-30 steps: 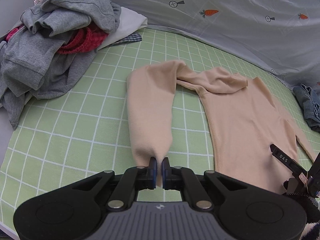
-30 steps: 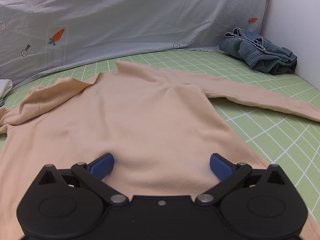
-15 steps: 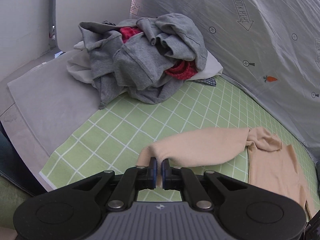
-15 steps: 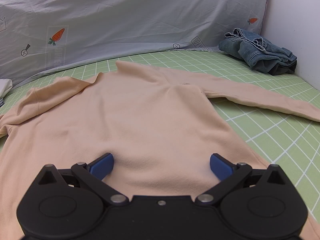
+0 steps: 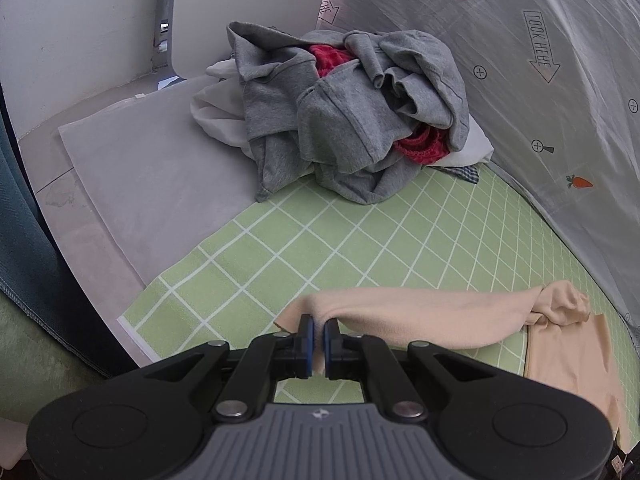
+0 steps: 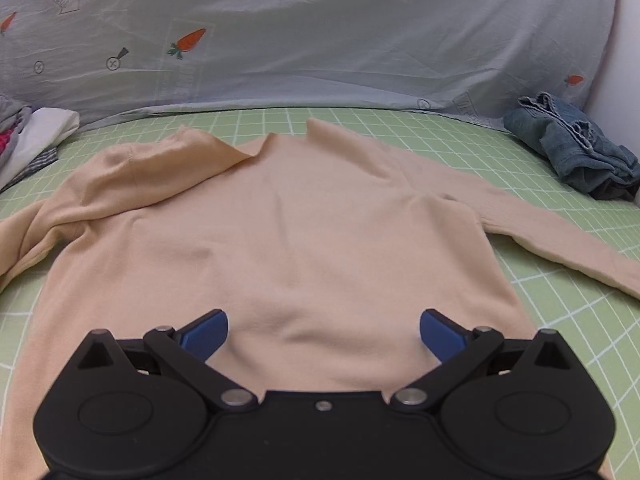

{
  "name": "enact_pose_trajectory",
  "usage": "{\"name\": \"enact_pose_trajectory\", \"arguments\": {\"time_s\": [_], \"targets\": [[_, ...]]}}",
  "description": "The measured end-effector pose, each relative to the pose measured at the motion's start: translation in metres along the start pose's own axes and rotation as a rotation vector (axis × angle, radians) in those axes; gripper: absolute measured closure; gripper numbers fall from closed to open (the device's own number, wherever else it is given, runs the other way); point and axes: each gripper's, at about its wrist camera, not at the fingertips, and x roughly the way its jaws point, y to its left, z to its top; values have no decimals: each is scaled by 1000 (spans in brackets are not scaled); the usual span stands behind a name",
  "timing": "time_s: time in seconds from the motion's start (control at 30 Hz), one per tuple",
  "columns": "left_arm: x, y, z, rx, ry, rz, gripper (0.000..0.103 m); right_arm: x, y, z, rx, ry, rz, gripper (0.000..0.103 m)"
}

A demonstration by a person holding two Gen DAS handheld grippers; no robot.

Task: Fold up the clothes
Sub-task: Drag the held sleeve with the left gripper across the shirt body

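We are pinching the sleeve cuff at lower centre with our left gripper to draw it straight, while our right gripper, fingers spread wide, is pinning the peach sweater mid-frame against the green mat.

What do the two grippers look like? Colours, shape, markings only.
Both are black linkage frames with silver pivot pins and round recessed discs on each side. The left gripper has a ribbed grey centre plate with a small logo and blue fingertips. The right gripper is all black, with blue wedge-shaped pads. No cables show.
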Motion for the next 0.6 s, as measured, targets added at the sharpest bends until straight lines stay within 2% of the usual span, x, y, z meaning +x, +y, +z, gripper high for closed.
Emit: {"name": "enact_pose_trajectory", "arguments": {"time_s": [0.1, 0.17, 0.37, 0.6], "targets": [[5, -1, 5, 3, 7, 5, 98, 2, 37, 11, -109, -23, 81, 0], [9, 0, 9, 1, 11, 8, 98, 7, 58, 19, -136, -31, 117, 0], [22, 7, 26, -37, 16, 8, 97, 30, 113, 42, -201, -30, 150, 0], [48, 13, 54, -113, 28, 22, 97, 55, 144, 67, -267, -16, 181, 0]]}}
